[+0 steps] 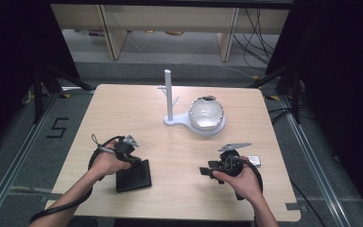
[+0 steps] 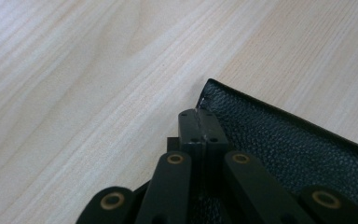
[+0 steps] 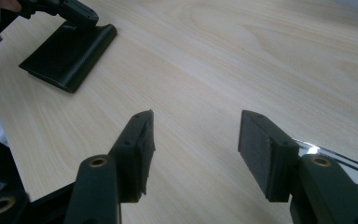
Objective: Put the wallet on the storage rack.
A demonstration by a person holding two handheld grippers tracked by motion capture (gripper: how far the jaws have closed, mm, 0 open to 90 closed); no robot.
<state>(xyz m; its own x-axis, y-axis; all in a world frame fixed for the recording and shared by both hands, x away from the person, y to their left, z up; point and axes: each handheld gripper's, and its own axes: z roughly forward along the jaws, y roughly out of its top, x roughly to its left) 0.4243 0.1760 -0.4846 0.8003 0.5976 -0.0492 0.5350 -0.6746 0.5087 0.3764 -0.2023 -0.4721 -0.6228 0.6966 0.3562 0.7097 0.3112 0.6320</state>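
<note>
A black leather wallet (image 1: pixel 133 176) lies flat near the table's front left. My left gripper (image 1: pixel 133 158) comes down on its far edge. In the left gripper view the jaws are pressed together, and the wallet's (image 2: pixel 284 144) stitched corner edge runs into the seam between the pads of the left gripper (image 2: pixel 200 122). In the right gripper view the left gripper (image 3: pixel 77 16) sits on the far end of the wallet (image 3: pixel 70 56). My right gripper (image 1: pixel 204 171) is held at the front right, pointing left over bare wood. Its jaws (image 3: pixel 196 144) stand wide apart with nothing between them.
A white stand with an upright post (image 1: pixel 168 94) and a pale bowl (image 1: pixel 206 113) on its round base sits at the table's middle back. A small silver object (image 1: pixel 253 161) lies just beyond the right hand. A dark floor surrounds the table.
</note>
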